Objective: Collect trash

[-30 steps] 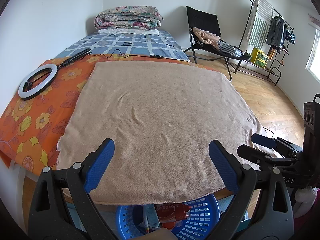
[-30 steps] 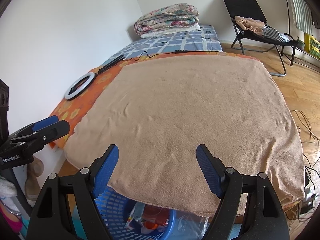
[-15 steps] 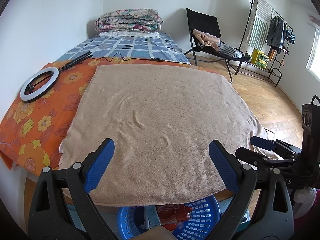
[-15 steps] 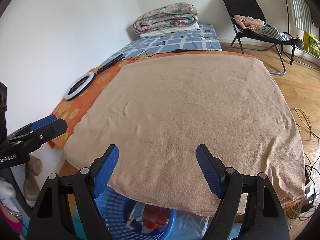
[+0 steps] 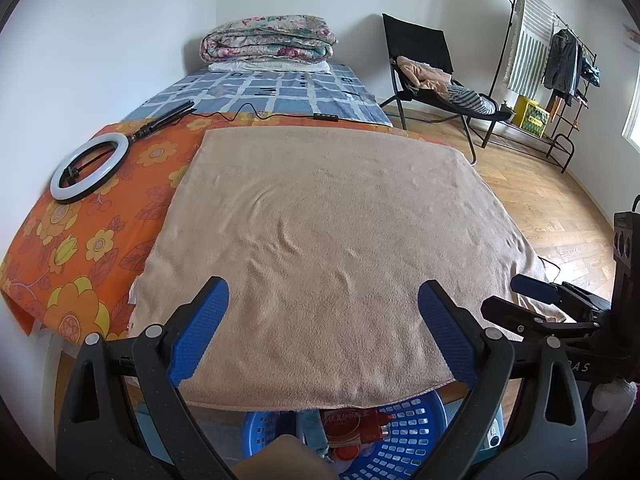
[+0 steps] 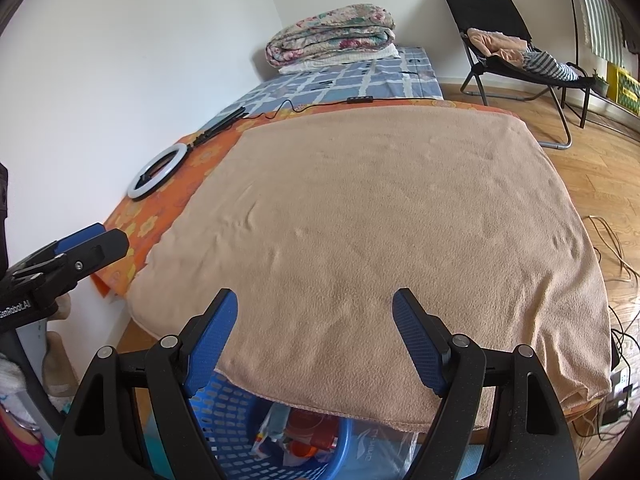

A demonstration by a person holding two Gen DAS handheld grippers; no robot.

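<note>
Both my wrist views look forward and downward from the near edge of the tan blanket [image 5: 328, 232], close above the blue basket [image 6: 224, 436]. The left view sits left of the right; each catches the other's gripper and shares the folded quilt [image 5: 268, 38] and black chair [image 6: 500, 12].

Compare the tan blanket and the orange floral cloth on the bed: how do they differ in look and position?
The tan blanket is plain and fuzzy; the orange floral cloth is printed with yellow flowers. The tan blanket lies on top, and the orange floral cloth shows only along its left and far edges. The ring light rests on the orange floral cloth, while the tan blanket carries nothing. Both are spread flat and overhang the bed's near edge.
</note>
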